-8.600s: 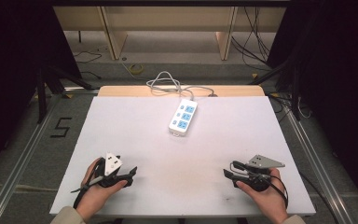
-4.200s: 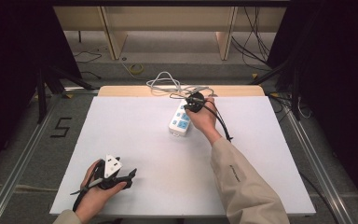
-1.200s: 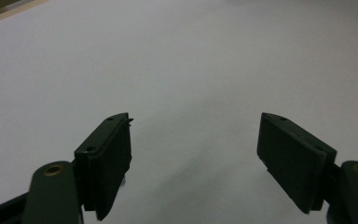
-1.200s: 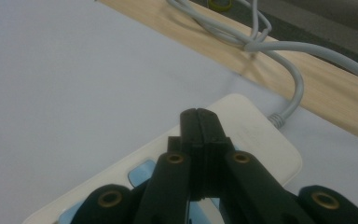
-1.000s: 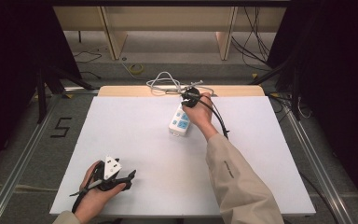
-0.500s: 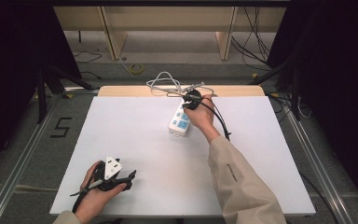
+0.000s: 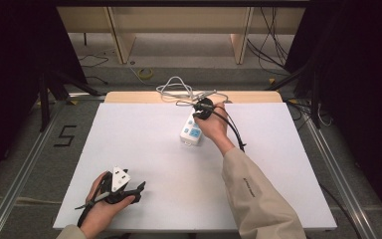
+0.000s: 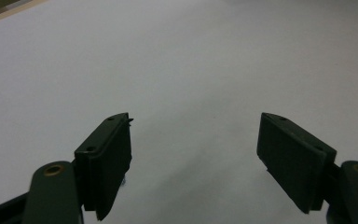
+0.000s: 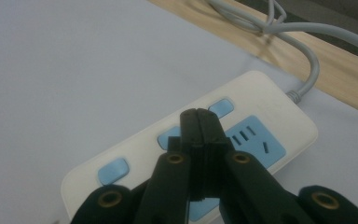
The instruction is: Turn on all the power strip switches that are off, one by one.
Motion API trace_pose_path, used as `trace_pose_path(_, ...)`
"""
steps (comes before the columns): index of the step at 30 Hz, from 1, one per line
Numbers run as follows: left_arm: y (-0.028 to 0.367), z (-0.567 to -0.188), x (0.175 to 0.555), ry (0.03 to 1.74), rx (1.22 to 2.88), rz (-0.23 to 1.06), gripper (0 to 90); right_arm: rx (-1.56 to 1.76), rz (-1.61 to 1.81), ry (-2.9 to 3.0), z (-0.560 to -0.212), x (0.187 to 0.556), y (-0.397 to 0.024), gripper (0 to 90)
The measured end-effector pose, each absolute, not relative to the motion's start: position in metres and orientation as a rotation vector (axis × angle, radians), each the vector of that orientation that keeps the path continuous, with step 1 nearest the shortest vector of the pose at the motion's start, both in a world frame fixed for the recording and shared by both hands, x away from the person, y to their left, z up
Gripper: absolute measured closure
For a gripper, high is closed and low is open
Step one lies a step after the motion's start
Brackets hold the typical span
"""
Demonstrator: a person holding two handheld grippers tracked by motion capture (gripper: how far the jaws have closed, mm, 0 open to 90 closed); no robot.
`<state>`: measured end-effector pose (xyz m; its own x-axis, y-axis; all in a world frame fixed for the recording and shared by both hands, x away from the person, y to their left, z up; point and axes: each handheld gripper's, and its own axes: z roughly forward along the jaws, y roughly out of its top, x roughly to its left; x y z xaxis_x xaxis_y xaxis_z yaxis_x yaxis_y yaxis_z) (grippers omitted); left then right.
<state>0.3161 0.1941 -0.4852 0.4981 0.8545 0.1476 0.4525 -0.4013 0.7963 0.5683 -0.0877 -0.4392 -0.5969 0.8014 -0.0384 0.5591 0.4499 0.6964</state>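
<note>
Since 8.6 seconds ago, right gripper (image 9: 200,122) has crossed the white table (image 7: 129,139) to the power strip (image 9: 270,116) at its far edge, jaws pressed together over the blue switches. Left gripper (image 8: 193,154) rests wide apart near the front edge.

In the right gripper view, the closed tips of the right gripper (image 9: 199,122) cover the middle of the power strip (image 9: 261,112). Whether they touch its surface cannot be told. The strip's near end is cut off by the bottom edge, and its grey cord (image 9: 307,51) runs out past the top edge. In the high view, the hand (image 7: 214,124) hides the strip's right side.
</note>
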Motion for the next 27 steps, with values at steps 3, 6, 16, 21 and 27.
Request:
trace_pose_path(3,0.194,-0.485,0.316,1.071,2.035,0.726,26.0,1.145,0.922,2.349,-0.440,0.567,-0.087,90.0)
trace_pose_path(6,0.194,-0.485,0.316,1.070,2.035,0.727,26.0,1.137,0.923,2.353,-0.439,0.565,-0.087,90.0)
trace_pose_path(16,0.194,-0.486,0.316,1.074,2.031,0.726,26.0,1.113,0.921,2.368,-0.436,0.559,-0.081,90.0)
trace_pose_path(21,0.194,-0.486,0.316,1.074,2.031,0.726,26.0,1.107,0.922,2.380,-0.437,0.556,-0.079,90.0)
trace_pose_path(27,0.194,-0.486,0.316,1.074,2.034,0.726,26.0,1.108,0.924,2.397,-0.438,0.554,-0.077,90.0)
